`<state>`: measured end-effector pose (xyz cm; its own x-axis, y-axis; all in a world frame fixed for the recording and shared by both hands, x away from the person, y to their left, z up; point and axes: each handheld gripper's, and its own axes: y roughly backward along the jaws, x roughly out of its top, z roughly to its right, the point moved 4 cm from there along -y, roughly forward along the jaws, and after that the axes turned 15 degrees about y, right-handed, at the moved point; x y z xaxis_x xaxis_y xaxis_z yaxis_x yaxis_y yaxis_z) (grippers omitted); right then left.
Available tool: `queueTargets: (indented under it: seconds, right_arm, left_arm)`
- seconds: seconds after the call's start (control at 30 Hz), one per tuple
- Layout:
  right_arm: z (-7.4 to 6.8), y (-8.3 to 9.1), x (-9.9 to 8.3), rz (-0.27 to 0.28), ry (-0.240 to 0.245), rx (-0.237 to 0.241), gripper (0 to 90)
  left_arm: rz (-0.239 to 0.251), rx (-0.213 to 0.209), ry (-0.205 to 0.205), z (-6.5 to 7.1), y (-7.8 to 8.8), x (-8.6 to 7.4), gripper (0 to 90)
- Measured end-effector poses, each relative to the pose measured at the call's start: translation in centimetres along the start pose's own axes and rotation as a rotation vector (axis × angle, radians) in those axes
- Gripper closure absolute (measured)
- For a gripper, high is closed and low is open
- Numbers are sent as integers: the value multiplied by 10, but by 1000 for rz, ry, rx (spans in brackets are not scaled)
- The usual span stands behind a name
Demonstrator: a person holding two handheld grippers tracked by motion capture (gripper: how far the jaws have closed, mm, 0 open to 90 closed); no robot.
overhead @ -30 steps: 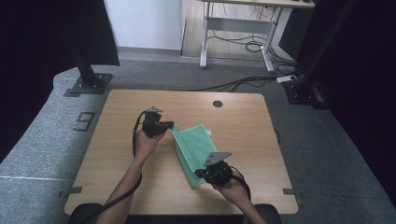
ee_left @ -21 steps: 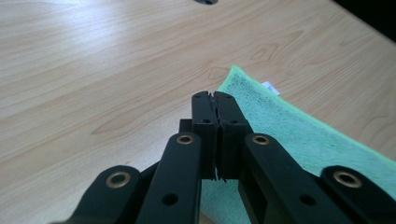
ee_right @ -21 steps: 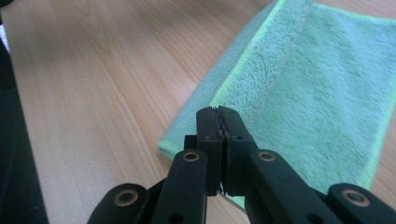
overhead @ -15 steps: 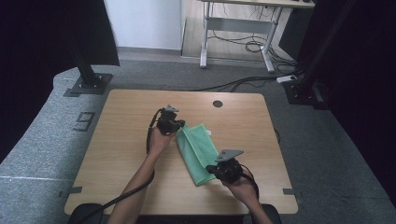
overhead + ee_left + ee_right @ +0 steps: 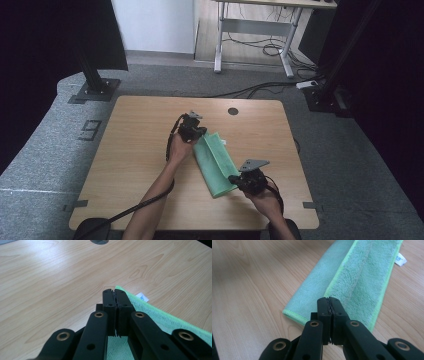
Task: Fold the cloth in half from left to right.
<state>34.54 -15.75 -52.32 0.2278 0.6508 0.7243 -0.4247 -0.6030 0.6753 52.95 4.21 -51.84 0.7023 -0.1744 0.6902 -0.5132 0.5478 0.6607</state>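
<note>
1. Both grippers' fingers are pressing together: the left gripper [image 5: 196,131] at the far corner of the green towel [image 5: 216,162], the right gripper [image 5: 244,181] at its near end, though whether either is pinching cloth is hard to tell.
2. Lying folded into a long strip, the towel is resting mid-table [image 5: 140,150], white tag [image 5: 400,259] showing.
3. Folding is looking partly done; I judge another fold is remaining.

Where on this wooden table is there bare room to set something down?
The widest bare patch is the light wooden table's left half, left of the left gripper. A bare strip runs along the far edge by the round cable hole. The middle is crowded: the folded green microfibre cloth lies between both grippers, the right gripper at its near end.
</note>
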Motion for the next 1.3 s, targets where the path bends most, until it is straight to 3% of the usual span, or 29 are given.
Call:
queueTargets:
  seconds: [0.43, 0.73, 0.8, 0.87, 1.1, 1.3]
  right_arm:
    - [7, -7, -12, -45, -15, -15, 873]
    - [10, -16, -20, -79, -26, -5, 872]
    - [11, -15, -20, -77, -26, -9, 871]
    - [12, -14, -20, -72, -29, -14, 862]
    - [20, -4, -19, -40, -55, -64, 720]
    - [28, 4, -18, -14, -69, -110, 598]
  left_arm:
    - [-52, 29, -25, 4, -30, -1, 874]
    - [-71, 48, -27, 1, -38, -6, 849]
    - [-63, 46, -25, 1, -38, -5, 804]
    - [-47, 51, -28, 2, -36, -4, 695]
    - [-16, 69, -40, 3, -23, 2, 396]
    - [13, 59, -39, 1, -7, 6, 297]
